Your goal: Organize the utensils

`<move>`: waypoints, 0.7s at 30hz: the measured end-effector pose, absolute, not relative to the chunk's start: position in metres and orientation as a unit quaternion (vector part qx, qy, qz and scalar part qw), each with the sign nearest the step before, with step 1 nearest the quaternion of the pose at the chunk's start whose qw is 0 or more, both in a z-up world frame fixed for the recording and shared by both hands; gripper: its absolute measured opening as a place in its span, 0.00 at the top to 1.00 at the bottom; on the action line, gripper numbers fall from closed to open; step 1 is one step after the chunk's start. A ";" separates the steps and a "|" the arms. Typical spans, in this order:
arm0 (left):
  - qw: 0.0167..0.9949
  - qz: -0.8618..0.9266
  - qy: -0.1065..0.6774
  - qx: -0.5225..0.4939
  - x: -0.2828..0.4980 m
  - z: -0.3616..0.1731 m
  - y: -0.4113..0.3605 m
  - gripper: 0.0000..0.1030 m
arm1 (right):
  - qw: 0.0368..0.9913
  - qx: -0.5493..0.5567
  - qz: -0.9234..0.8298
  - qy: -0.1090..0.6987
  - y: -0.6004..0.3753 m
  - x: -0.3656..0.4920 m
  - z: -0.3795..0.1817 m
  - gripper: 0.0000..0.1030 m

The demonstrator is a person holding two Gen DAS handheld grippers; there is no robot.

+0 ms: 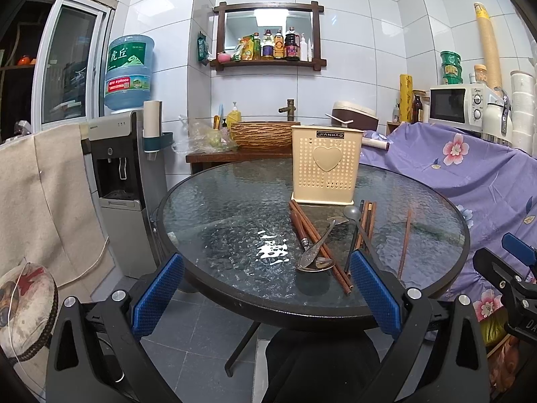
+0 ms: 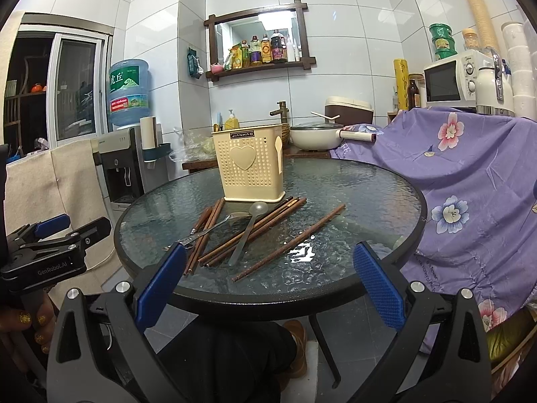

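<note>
Chopsticks point(image 2: 258, 231) and two spoons point(image 1: 317, 252) lie loose on the glass table point(image 2: 369, 184) just before the empty cream holder point(image 2: 250, 166), left gripper point(image 1: 265, 288) and right gripper point(image 2: 268, 275) both spread, empty, hovering at the near rim, presumably to pick first.

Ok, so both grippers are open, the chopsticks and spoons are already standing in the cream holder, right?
Not quite. Both views show the chopsticks and spoons lying loose on the glass table in front of the cream holder. The left gripper and right gripper are open.
</note>
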State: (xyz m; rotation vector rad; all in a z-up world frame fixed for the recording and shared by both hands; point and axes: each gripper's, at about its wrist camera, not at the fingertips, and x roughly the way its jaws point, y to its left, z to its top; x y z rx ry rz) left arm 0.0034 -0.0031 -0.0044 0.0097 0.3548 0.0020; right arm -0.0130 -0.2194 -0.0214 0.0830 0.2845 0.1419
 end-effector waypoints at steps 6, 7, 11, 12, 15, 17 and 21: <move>0.984 0.001 0.178 0.003 0.004 -0.005 -0.003 0.06 | 0.987 0.039 0.071 0.141 -0.219 -0.013 -0.021 0.05; 0.984 0.001 0.178 0.003 0.004 -0.005 -0.003 0.06 | 0.987 0.039 0.071 0.141 -0.219 -0.013 -0.021 0.05; 0.984 0.001 0.179 0.003 0.003 -0.005 -0.004 0.06 | 0.987 0.039 0.072 0.142 -0.218 -0.012 -0.021 0.05; 0.984 0.001 0.179 0.003 0.004 -0.005 -0.004 0.06 | 0.987 0.039 0.071 0.142 -0.218 -0.013 -0.021 0.05; 0.984 0.001 0.179 0.003 0.004 -0.005 -0.004 0.06 | 0.987 0.038 0.071 0.142 -0.217 -0.013 -0.021 0.05; 0.984 0.000 0.180 0.004 0.004 -0.005 -0.004 0.06 | 0.986 0.039 0.072 0.142 -0.218 -0.012 -0.021 0.05; 0.984 -0.001 0.181 0.004 0.002 -0.006 -0.003 0.06 | 0.986 0.039 0.073 0.144 -0.217 -0.012 -0.022 0.05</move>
